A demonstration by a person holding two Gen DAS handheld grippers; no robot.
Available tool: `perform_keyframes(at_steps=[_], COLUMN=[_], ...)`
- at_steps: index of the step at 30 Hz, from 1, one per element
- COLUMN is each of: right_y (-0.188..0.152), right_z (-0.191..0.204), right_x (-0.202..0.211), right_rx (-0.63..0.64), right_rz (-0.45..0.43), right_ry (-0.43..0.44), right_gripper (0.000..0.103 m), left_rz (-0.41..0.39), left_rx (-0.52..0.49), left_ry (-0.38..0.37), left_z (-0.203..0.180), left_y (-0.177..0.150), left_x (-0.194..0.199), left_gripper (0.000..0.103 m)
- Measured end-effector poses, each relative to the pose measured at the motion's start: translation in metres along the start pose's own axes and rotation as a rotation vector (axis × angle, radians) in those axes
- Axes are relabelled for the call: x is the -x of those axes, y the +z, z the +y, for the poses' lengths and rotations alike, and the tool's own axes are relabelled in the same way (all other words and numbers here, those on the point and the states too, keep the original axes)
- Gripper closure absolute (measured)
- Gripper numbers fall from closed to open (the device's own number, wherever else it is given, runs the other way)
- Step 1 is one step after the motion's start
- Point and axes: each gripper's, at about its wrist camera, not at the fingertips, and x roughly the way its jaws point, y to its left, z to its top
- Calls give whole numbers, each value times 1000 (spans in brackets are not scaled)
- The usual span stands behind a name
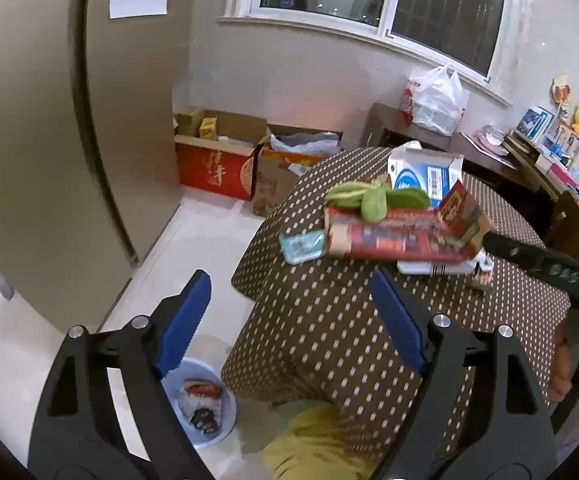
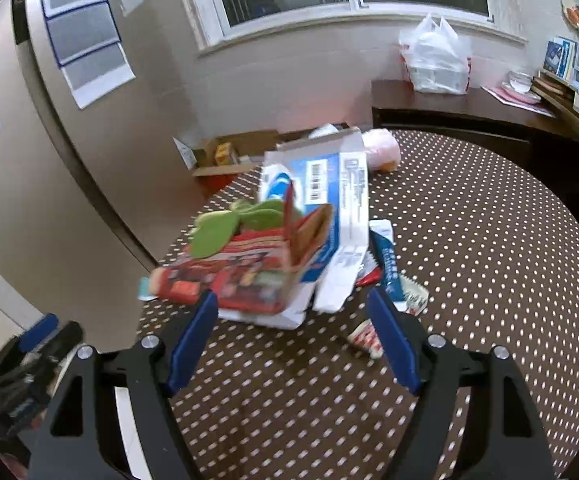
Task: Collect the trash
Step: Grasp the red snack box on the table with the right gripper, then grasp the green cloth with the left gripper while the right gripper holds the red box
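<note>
A heap of trash lies on the brown dotted tablecloth (image 1: 329, 320) near the table's left edge: a red flattened carton (image 1: 393, 236), green peels (image 1: 373, 200) on top, a blue-and-white box (image 1: 425, 180) and a small teal pack (image 1: 301, 246). My left gripper (image 1: 289, 312) is open and empty, out past the table edge above a blue bin (image 1: 203, 404) on the floor. My right gripper (image 2: 293, 320) is open, its fingers just in front of the red carton (image 2: 241, 284); the blue-and-white box (image 2: 329, 192) and wrappers (image 2: 393, 280) lie behind.
Cardboard boxes (image 1: 217, 160) stand on the floor by the wall. A dark side table (image 2: 469, 108) carries a white plastic bag (image 2: 433, 56). A pink bag (image 2: 381, 148) lies at the table's far edge. A yellow-green cloth (image 1: 309, 440) shows below the tabletop.
</note>
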Motion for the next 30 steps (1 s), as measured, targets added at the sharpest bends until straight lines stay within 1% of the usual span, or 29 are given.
perform_keyframes(at_steps=[1,3,6,7,8,9,10,11,12,14,20,24,25,27,30], right_y=[1,7,12,13,14,16,17,17,18,16,11,8,7,5,4], right_z=[-3,-7,2,5,8,8,8,6,4,-1,-11,-26,-32,-40,-61], right_x=[-6,-18,-28,-29,-34,-40,-45,-51,-54,-49,-8,21,31,46,68], right_rx=[-9,-24,10,20,22,19,16,7,-1,-12,-27,-55,-68,-94,-133], right_rz=[10,25,19,21,37,55,71,83,80,49,-67,-116,-134,-163,-224], right_ry=[-6,12,7,-2,1,12,13,-8,-23,-23,-37,-52,-60,-72,-123], right_gripper=[27,27,29,39,52,59,70,80,86,91,93,93,93,93,93], left_rz=[-1,0,2,6,9,14,19,23,26,28,31,19,16,8,12], left_rx=[-2,-6,-14,-14,-13,-7,1,7,15,21,6,-3,-8,-24,-39], left_ry=[-2,-5,-4,2,6,10,13,13,12,12,4,-37,-42,-53,-76], left_z=[-1,-4,-4,-3,-2,0,2,5,7,10,6,-6,-9,-18,-27], left_y=[3,8,11,12,13,14,14,15,15,13,8,7,6,7,10], left_x=[-3,-9,-18,-22,-24,-28,-30,-32,-33,-33,-28,-19,-17,-14,-15], left_gripper=[21,21,21,21,21,21,21,21,21,21,21,21,21,17,16])
